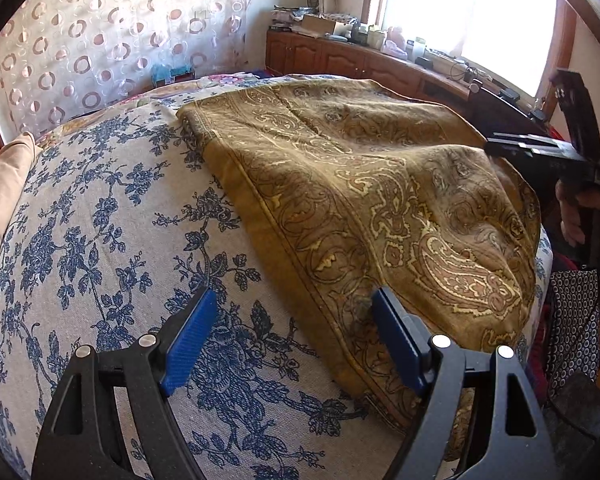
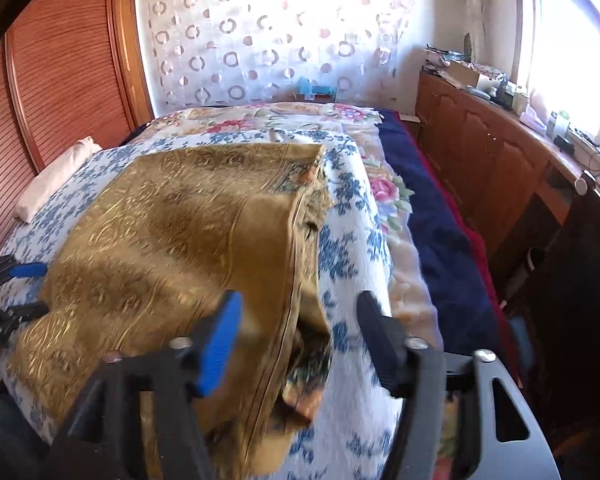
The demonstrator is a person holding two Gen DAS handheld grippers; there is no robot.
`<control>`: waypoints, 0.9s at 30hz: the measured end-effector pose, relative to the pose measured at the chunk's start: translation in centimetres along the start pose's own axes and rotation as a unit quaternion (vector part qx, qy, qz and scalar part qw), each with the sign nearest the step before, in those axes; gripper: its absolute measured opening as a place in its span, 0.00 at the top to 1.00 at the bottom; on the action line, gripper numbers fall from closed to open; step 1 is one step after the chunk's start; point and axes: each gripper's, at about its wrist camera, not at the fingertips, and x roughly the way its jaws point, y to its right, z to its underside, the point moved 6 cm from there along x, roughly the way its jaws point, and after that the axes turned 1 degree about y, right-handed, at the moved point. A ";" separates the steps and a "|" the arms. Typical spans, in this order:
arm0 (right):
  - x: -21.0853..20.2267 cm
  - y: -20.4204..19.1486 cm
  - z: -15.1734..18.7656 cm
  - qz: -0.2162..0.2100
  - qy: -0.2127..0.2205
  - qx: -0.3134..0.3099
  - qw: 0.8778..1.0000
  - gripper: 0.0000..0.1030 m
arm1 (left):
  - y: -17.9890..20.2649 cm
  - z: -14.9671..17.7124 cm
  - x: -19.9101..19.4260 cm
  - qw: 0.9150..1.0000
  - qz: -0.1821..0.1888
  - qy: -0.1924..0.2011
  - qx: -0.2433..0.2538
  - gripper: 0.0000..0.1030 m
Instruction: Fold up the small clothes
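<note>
- The right gripper (image 2: 296, 336), black-framed with blue pads, is seen with its jaws apart; a fold of cloth lies between them, but neither pad is seen pressing on it. No grip is recorded.
- The left gripper (image 1: 292, 336), of the same build, is seen with its jaws wide apart and empty, hovering at the near edge of the cloth; one finger stands over the cloth border, the other over bare bedcover.
- The bed, covered with a white bedcover printed in blue flowers (image 1: 100, 216), is noted as the work surface and fills most of both views.
- The task's thing, a large ochre-gold paisley woven cloth (image 1: 340, 184), is spread across the bedcover, partly doubled over, with a loose, rumpled edge hanging at the bed's near side below the right gripper.
- A small cream pillow (image 1: 0, 200) lies at the bed's far side, well apart from the cloth.
- Risk, judged: if the loose edge is left unsupported, it may slide off the bed and pull the fold open.
- Risk, judged: if the jaws are closed on several layers at once, or on the bedcover beneath, the fold may be dragged askew.
</note>
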 end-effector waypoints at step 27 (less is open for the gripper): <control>-0.5 -2.1 4.4 -0.053 -0.056 -0.008 0.997 0.72 | 4.2 2.7 -2.5 0.996 0.084 -0.013 0.027 0.65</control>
